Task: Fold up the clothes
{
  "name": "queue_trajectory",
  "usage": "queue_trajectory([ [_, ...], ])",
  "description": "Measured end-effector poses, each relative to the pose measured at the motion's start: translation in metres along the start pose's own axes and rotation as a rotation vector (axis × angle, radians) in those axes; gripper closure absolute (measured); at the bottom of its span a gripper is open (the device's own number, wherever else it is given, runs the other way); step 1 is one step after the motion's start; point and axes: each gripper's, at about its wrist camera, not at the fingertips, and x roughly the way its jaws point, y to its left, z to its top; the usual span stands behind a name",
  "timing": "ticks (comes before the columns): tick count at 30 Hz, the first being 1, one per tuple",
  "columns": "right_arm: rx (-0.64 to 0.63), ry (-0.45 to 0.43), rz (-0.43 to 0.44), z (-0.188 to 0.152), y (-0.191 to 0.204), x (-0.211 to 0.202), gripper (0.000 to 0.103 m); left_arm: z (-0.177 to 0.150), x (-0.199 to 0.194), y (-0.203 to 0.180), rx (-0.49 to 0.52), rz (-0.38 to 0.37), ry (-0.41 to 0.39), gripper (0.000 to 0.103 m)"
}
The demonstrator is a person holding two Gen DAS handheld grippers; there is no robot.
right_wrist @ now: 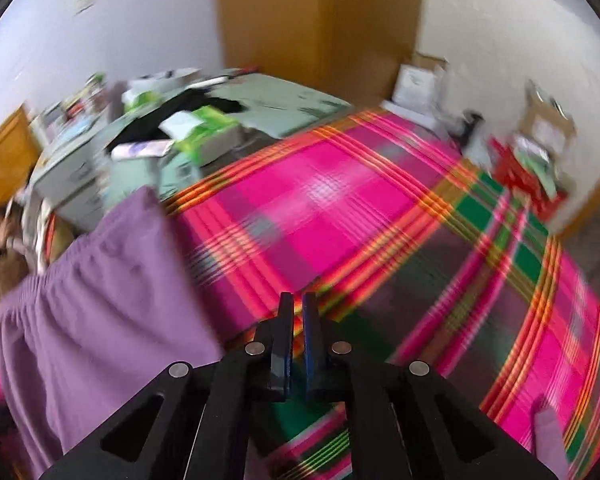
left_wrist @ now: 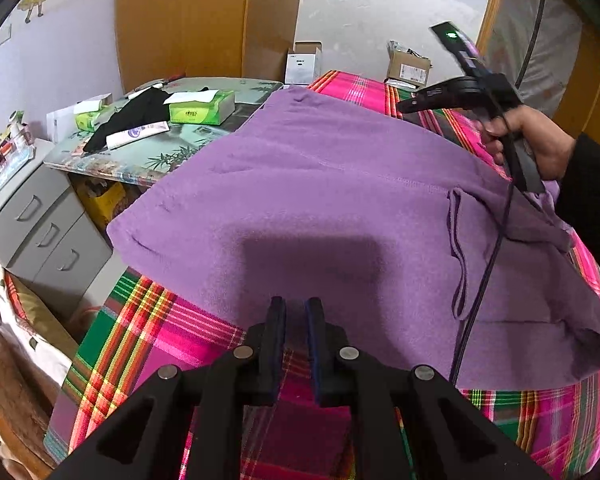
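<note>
- Purple fleece garment [left_wrist: 320, 208] spread on pink-green plaid bedsheet [left_wrist: 148, 332], elastic waistband seen at its edge in right wrist view; long axis runs near edge to far edge of bed, toward side table.
- Left gripper [left_wrist: 296, 312]: jaws nearly together, nothing between, tips at near hem.
- Right gripper [right_wrist: 298, 312]: jaws together, empty, over bare sheet beside cloth.
- Risk: loose flap w/ drawstring on right side could bunch if fold starts w/o smoothing; trailing cable may snag fabric.

No print on any box or packet is legible.
</note>
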Motion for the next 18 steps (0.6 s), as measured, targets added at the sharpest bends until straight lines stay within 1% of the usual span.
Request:
queue_trajectory([
  [1,0.001,-0.01,0.011,-0.003,-0.001,-0.007,0.097,0.0,0.0,0.001,0.0,-0.002,0.001,0.092],
  [3,-0.003,-0.024,0.035,-0.011,-0.001,-0.022,0.089,0.001,0.001,0.001,0.002,-0.001,0.004,0.092],
  [5,-0.025,-0.033,0.031,-0.028,-0.001,-0.045,0.081,0.001,0.001,0.0,0.005,0.004,0.01,0.092],
  [7,-0.021,-0.032,0.016,-0.049,-0.004,-0.068,0.078,0.002,0.0,-0.001,0.001,0.004,0.018,0.092],
  [10,-0.002,-0.033,-0.005,-0.082,-0.01,-0.103,0.078,0.001,-0.005,-0.004,-0.001,-0.012,0.014,0.092],
  [14,0.072,-0.078,-0.008,-0.14,-0.022,-0.159,0.075,-0.005,-0.015,-0.017,0.025,-0.037,-0.007,0.092],
  [16,0.071,-0.085,-0.045,-0.165,-0.025,-0.177,0.072,-0.007,-0.017,-0.024,0.039,-0.046,-0.009,0.092],
  [18,0.076,-0.095,-0.115,-0.187,-0.035,-0.191,0.071,-0.008,-0.015,-0.03,0.045,-0.053,-0.004,0.092],
])
